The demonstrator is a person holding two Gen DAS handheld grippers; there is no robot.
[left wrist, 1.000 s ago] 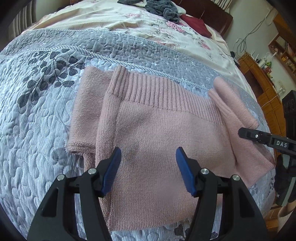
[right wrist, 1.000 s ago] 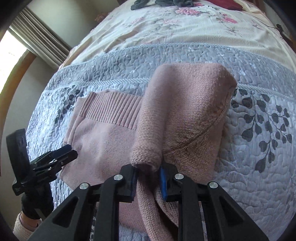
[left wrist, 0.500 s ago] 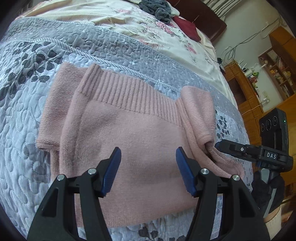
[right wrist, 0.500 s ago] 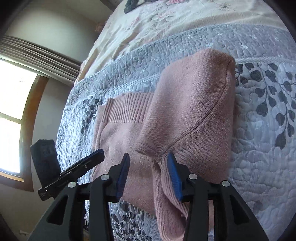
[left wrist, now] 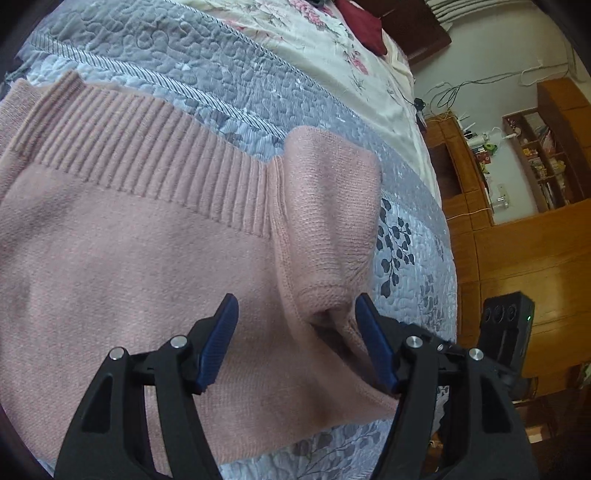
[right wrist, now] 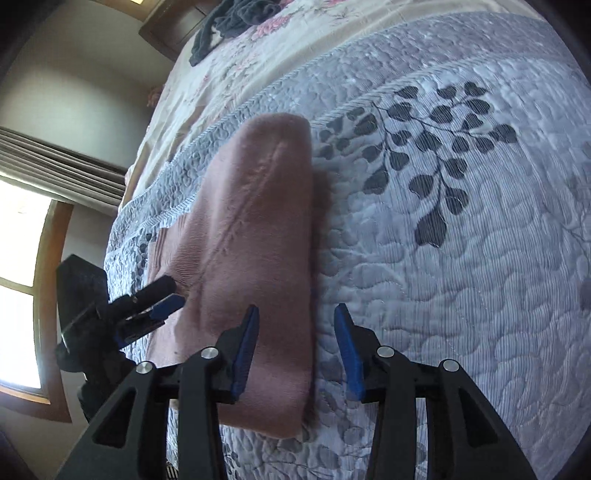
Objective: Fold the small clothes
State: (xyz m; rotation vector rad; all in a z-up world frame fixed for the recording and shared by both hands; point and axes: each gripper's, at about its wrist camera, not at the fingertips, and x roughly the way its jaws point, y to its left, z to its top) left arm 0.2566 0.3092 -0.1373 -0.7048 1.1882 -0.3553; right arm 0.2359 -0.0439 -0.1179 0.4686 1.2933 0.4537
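While spread flat on bed quilt, pink sweater lies ahead of & under left tongs, ribbed hem running left-right at far edge. Folded sleeve just ahead-right, cuff between the blue pads. Left tongs released, nearer. Right tongs also released, straddling sweater's right edge, low over quilt.

A sweater lies flat on the quilt covering the bed, its ribbed band on the far side. One sleeve is folded back onto the sweater's right edge. Past the quilt lies a sheet, with a heap of clothes at its far end. A wooden cabinet stands right of the bed, a window to its left.
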